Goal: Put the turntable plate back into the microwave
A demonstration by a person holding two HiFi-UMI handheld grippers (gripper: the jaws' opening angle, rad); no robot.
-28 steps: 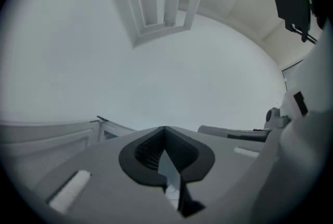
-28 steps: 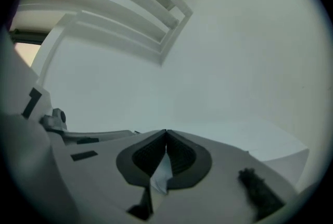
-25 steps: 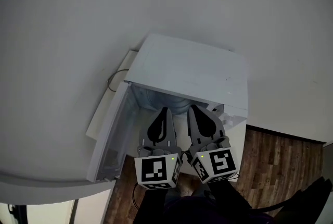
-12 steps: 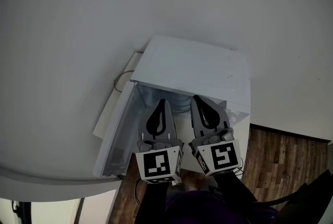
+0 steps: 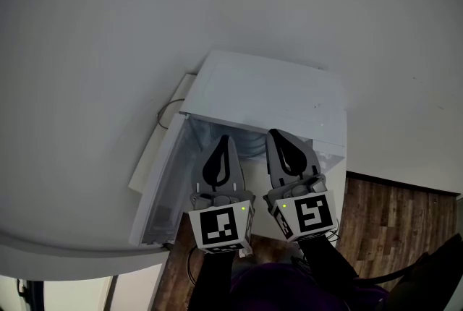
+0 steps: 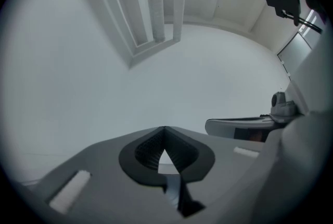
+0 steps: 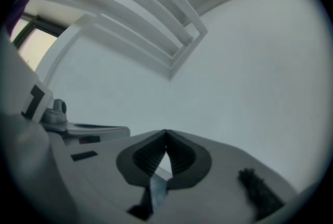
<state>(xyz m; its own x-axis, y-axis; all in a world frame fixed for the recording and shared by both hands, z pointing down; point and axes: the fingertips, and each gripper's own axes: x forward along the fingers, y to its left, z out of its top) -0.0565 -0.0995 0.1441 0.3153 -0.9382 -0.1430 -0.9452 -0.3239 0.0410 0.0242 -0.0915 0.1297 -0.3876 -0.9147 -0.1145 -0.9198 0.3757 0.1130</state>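
A white microwave (image 5: pixel 268 96) stands below me with its door (image 5: pixel 163 179) swung open to the left. In its cavity a bluish glass curve, the turntable plate (image 5: pixel 249 145), shows between the two sets of fingers; most of it is hidden. My left gripper (image 5: pixel 223 137) and right gripper (image 5: pixel 275 133) sit side by side at the cavity's mouth, tips pointing inward. Both are shut. In the left gripper view the left gripper (image 6: pixel 165 128) has its pads meeting at the tip with nothing between them. The right gripper (image 7: pixel 166 132) looks the same in its own view.
A thin cable (image 5: pixel 165 114) loops behind the microwave's left rear corner. Wood floor (image 5: pixel 391 223) lies to the right, and a curved white edge (image 5: pixel 72 252) runs along the lower left. White wall fills the rest.
Both grippers have risen a little and reach slightly further toward the cavity than a second ago, rolling slightly. They stay shut. Little differs over the last half second.
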